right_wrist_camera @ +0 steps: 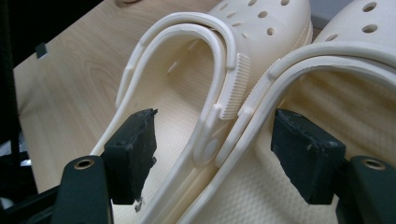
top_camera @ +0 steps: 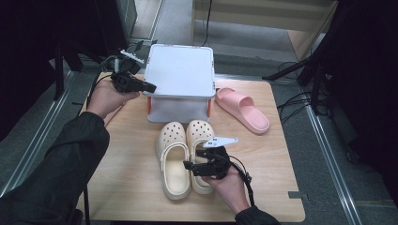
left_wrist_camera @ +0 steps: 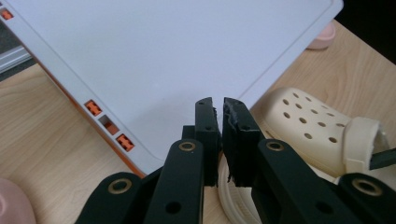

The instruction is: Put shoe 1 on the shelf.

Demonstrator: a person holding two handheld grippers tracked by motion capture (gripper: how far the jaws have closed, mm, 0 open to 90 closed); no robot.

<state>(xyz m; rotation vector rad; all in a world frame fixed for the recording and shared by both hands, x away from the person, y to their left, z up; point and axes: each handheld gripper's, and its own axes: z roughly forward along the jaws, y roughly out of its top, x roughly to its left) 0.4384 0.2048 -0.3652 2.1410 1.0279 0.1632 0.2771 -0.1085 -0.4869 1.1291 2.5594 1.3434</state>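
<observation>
1. Left gripper [top_camera: 151,87] hovers at the left edge of the white storage box [top_camera: 180,70], over its lid, jaws nearly together with nothing between them.
2. Just in front of the box, two cream clogs [top_camera: 174,159] lie side by side on the wooden table [top_camera: 126,178] (toes toward the box).
3. Right gripper [top_camera: 187,165] sits over the clogs' heel ends, jaws spread wide astride their two touching inner walls, pads not pressing.
4. Right of the box lies a pink slide sandal [top_camera: 242,109].
</observation>
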